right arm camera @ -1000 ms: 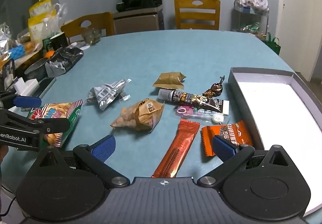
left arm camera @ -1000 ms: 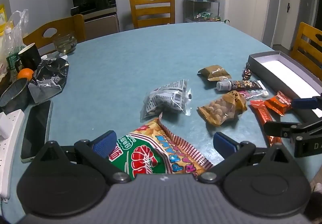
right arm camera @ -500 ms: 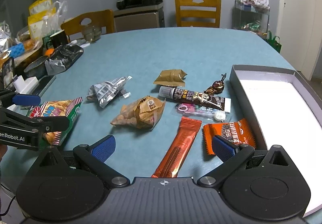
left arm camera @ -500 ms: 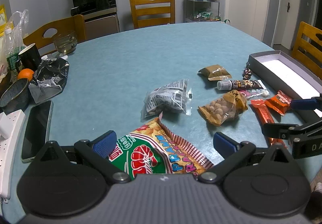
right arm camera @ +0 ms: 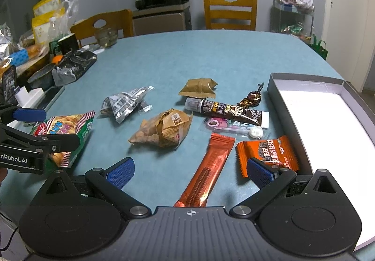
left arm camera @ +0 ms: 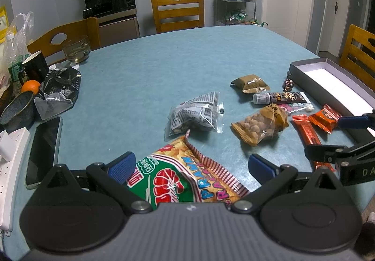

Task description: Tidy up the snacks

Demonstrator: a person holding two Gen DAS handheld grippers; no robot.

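L gripper [left arm camera: 191, 166] jaws wide apart, prawn cracker bag [left arm camera: 185, 179] lying between fingers on bench [left arm camera: 152, 78], no pad contact visible. R gripper [right arm camera: 191, 170] jaws also apart, long orange bar [right arm camera: 206, 172] between fingers, square orange packet [right arm camera: 267, 153] just at its right fingertip. Grey box [right arm camera: 281, 96] right of packet, lid off. Nut bag [right arm camera: 164, 132], foil pouch [right arm camera: 126, 104], choc tube [right arm camera: 225, 111] further out from bar, toward bench middle.
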